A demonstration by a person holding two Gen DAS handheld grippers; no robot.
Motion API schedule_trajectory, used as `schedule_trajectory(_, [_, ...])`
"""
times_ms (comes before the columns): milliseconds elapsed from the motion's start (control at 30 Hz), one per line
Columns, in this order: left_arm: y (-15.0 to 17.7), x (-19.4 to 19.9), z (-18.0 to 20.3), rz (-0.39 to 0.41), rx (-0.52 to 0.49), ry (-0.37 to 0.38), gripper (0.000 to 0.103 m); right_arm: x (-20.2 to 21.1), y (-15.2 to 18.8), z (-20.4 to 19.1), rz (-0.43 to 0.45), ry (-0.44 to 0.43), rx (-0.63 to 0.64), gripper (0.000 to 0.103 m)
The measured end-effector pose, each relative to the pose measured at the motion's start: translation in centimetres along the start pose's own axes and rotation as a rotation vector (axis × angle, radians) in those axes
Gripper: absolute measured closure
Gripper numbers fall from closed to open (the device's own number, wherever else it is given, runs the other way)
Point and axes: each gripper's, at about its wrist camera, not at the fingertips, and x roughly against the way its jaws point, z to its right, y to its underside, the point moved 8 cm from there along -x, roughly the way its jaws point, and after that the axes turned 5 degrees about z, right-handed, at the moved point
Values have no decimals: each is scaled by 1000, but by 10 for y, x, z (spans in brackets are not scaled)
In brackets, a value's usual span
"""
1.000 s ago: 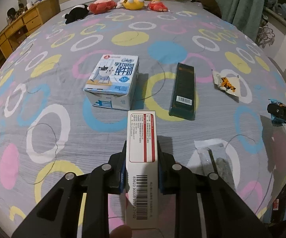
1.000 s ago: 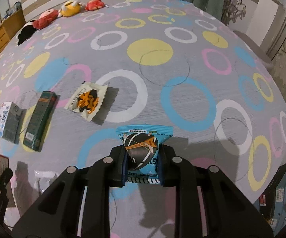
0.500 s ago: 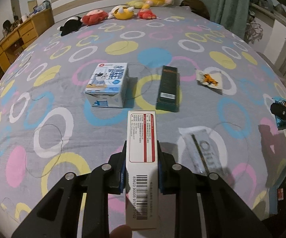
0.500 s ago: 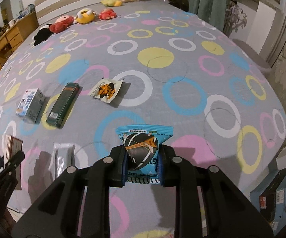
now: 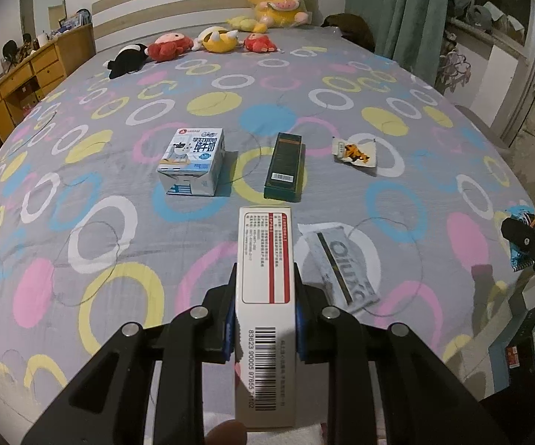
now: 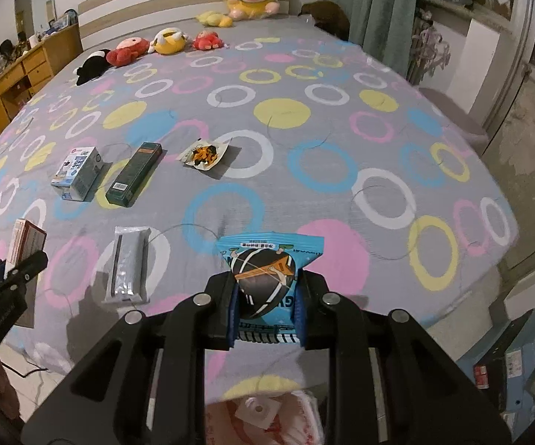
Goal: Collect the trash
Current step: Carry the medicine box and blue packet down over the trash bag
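Left gripper [image 5: 265, 328]: clamped on white carton [image 5: 265, 296] (barcode end nearest camera), held above the bed [image 5: 82, 185].
Right gripper [image 6: 265, 315]: clamped on blue snack packet [image 6: 269, 270].
On bed: milk box [image 5: 191, 163], dark green box [image 5: 285, 167], silver wrapper [image 5: 337, 263], torn wrapper [image 5: 354, 152].

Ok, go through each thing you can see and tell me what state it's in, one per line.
left hand-held gripper: shut on white medicine box
white medicine box: held off the bed
right hand-held gripper: shut on blue snack packet
blue snack packet: held off the bed
milk carton: lying on its side
dark green box: lying flat
torn orange wrapper: opened
silver sachet: lying flat
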Motion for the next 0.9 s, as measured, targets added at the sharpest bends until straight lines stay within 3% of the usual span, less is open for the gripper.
schedule_trajectory(433, [17,30,13,44,5,20,79,50,23,10,60,20,20,81])
schedule_trajectory(900, [95,49,65,-42,-36,106,79,79,92,26,27,20,34,81])
